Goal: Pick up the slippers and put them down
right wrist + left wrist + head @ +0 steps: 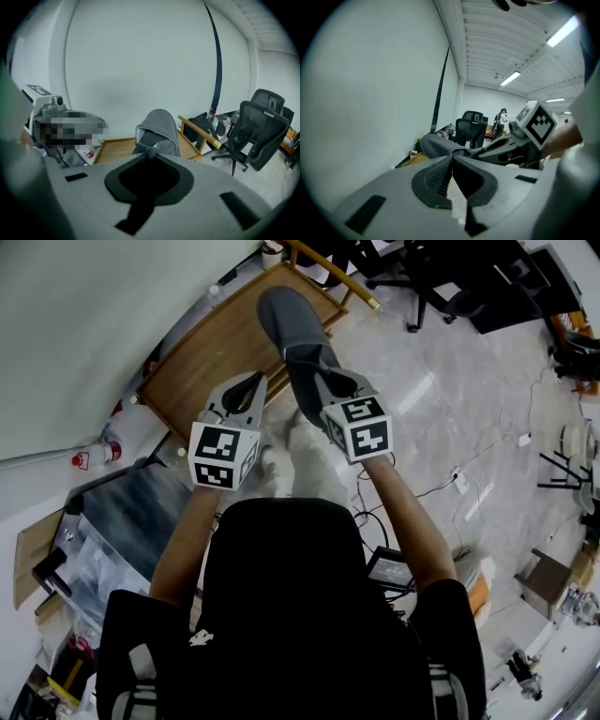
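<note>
A grey slipper [291, 322] hangs above a low wooden platform [202, 371] beside the white wall. My right gripper [315, 379] is shut on the slipper's back edge, and the toe points away from me. In the right gripper view the slipper [158, 130] rises just beyond the closed jaws of my right gripper [150, 153]. My left gripper [254, 382] floats close to the slipper's left, shut with nothing in it. In the left gripper view the pads of my left gripper [452, 157] meet, with the slipper [435, 144] and the right gripper [506, 146] ahead.
Something white and fluffy [298, 463] lies on the marble floor under my hands. A wooden rail [200, 132] edges the platform, with black office chairs [257, 131] behind it. A red-capped bottle [94, 454] and cables [450, 486] lie on the floor.
</note>
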`<state>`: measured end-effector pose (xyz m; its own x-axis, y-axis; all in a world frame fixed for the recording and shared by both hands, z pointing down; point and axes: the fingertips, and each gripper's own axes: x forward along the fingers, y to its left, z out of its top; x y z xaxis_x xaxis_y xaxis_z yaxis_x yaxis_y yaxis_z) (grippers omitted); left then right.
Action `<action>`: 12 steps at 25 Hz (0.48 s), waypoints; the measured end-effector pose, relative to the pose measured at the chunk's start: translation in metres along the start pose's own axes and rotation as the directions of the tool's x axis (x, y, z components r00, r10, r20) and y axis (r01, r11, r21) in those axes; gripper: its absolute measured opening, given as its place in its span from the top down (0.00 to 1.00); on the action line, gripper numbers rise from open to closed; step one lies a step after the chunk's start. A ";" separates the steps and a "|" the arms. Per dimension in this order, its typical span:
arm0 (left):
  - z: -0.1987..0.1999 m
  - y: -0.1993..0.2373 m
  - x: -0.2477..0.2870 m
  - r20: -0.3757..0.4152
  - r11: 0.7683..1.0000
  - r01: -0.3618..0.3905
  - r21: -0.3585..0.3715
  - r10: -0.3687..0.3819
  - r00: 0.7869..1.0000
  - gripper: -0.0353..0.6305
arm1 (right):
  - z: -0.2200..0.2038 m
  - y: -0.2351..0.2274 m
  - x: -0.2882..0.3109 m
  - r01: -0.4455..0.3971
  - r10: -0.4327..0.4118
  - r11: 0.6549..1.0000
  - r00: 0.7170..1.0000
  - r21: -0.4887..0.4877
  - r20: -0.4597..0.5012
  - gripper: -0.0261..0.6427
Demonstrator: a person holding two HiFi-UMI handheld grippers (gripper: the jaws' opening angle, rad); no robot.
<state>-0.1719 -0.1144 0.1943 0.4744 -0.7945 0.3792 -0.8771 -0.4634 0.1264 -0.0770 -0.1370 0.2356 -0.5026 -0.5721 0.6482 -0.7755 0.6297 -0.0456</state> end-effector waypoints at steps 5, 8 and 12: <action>-0.008 -0.016 0.000 -0.014 0.999 0.022 0.040 -0.022 1.000 0.94 | -0.017 -0.001 -0.014 0.018 -0.017 1.000 1.000 0.023 -0.014 0.94; -0.012 -0.024 0.004 -0.027 0.999 0.038 0.038 -0.037 0.999 0.94 | -0.023 -0.006 -0.018 0.029 -0.028 0.999 0.999 0.031 -0.017 0.94; -0.015 -0.028 0.014 -0.026 0.999 0.039 0.035 -0.038 0.999 0.94 | -0.030 -0.012 -0.024 0.037 -0.037 0.999 0.999 0.032 -0.020 0.94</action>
<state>-0.1425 -0.1065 0.2097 0.5051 -0.7656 0.3983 -0.8548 -0.5074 0.1087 -0.0442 -0.1152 0.2438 -0.4659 -0.5839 0.6648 -0.8055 0.5908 -0.0456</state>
